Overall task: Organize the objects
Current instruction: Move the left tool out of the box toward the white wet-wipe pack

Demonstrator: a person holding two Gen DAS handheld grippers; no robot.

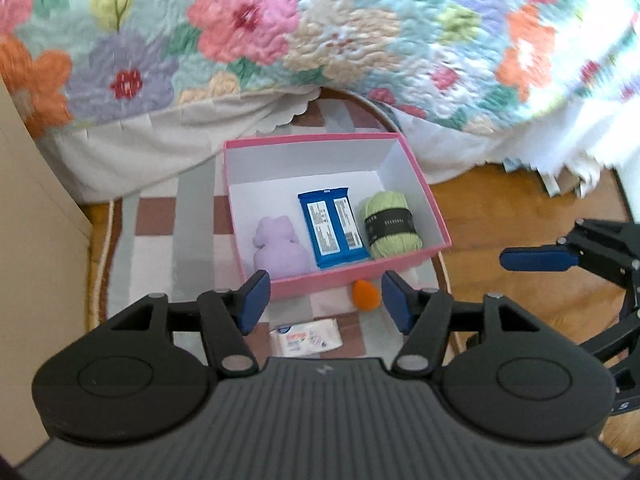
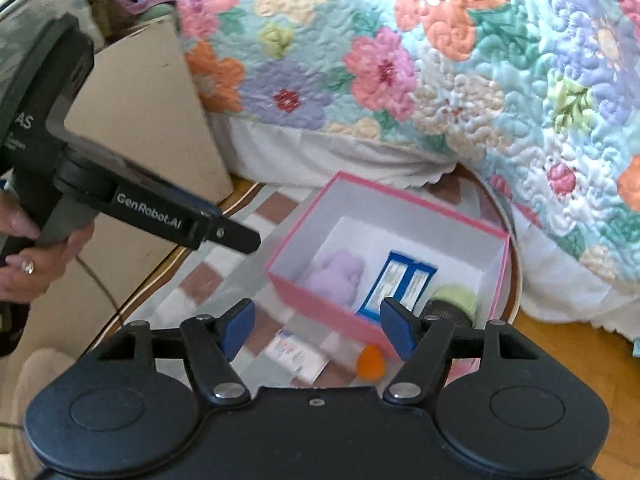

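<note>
Pink box [image 1: 360, 270] on checked rug [image 1: 156, 216] beside bed. Inside the box, in a row: lilac plush [image 1: 280, 248], blue packet [image 1: 332, 228], green yarn [image 1: 390, 226]. Just outside its near wall: orange ball [image 1: 365, 295], white packet [image 1: 306, 338]. Left tongs [image 1: 326, 304] and right tongs [image 2: 318, 330] both parted, empty.

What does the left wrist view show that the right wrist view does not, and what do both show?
Left wrist only: the right tongs from the side.

Right wrist only: a hand gripping the left tool, and a beige cardboard panel.

Both: pink box holding purple plush, blue packet and green yarn; orange toy and tissue pack outside on the rug.
</note>
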